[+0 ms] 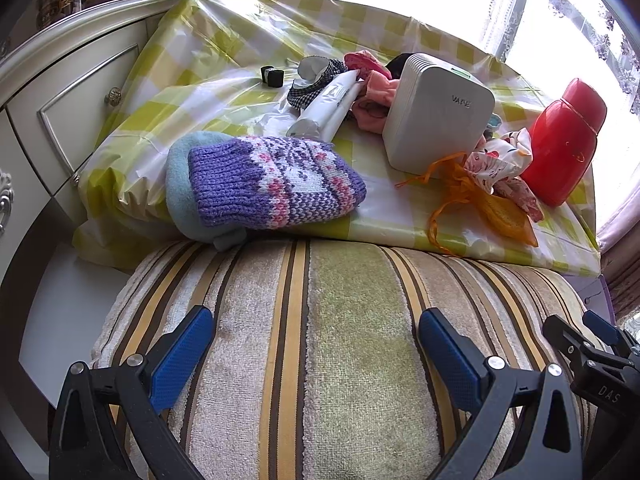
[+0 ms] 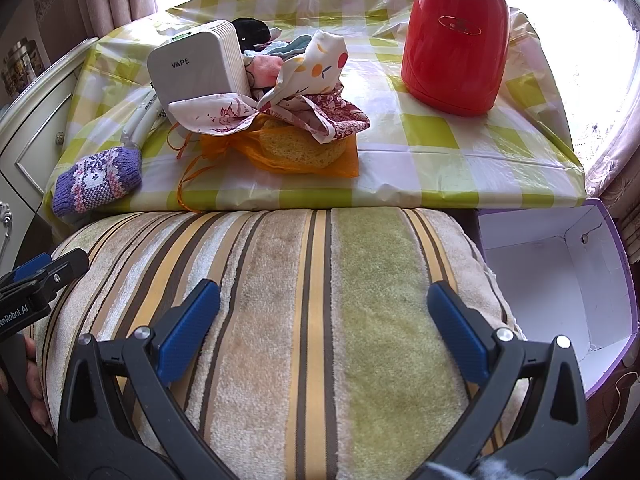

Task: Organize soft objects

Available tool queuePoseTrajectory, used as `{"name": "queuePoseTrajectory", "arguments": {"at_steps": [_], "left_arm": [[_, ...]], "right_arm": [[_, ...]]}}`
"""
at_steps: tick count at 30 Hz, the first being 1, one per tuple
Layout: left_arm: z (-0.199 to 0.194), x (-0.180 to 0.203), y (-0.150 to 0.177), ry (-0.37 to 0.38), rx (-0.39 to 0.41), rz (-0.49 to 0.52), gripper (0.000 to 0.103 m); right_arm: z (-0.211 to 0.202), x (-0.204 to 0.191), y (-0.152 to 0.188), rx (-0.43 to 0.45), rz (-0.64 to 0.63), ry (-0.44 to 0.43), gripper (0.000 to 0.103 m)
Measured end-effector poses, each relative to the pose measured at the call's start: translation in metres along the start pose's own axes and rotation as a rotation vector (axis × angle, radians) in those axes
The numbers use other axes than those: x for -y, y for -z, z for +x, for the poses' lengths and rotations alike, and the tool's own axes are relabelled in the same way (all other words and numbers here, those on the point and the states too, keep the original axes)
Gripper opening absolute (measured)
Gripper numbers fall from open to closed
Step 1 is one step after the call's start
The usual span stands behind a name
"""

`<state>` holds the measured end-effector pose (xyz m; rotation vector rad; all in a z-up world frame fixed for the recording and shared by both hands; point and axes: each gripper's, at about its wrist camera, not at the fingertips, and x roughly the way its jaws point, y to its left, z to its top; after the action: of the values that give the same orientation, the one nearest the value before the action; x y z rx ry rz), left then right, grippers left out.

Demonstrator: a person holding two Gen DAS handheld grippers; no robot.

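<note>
Both hand-held grippers, left (image 1: pixel 316 340) and right (image 2: pixel 324 312), hung spread and empty over the striped cushion (image 2: pixel 280 300), while every soft object, the knitted mitten (image 1: pixel 272 182) included, lay unsorted ahead on the worktop (image 2: pixel 440 168).

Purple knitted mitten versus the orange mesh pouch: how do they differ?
The purple knitted mitten is thick opaque wool, lying bare at the table's left front edge. The orange mesh pouch is sheer, showing a yellow sponge inside, and sits partly under floral cloth. Both are soft and ungrasped.
</note>
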<state>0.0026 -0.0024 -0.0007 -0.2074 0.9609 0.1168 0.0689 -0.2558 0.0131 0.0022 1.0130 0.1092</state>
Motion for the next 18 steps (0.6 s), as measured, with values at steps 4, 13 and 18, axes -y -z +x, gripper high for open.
{"name": "queuePoseTrajectory", "arguments": {"at_steps": [4, 13, 18], "left_arm": [[0.0000, 0.0004, -0.0001, -0.001, 0.000, 0.000, 0.103], [-0.0011, 0.0002, 0.0002, 0.000, 0.001, -0.001, 0.103], [-0.0012, 0.0000, 0.0004, 0.000, 0.001, -0.001, 0.103]], "right_arm": [[-0.0007, 0.0020, 0.0049, 0.024, 0.001, -0.004, 0.103], [0.0005, -0.0004, 0.0012, 0.024, -0.001, 0.006, 0.103], [0.0007, -0.0008, 0.0012, 0.025, -0.002, 0.007, 0.103]]}}
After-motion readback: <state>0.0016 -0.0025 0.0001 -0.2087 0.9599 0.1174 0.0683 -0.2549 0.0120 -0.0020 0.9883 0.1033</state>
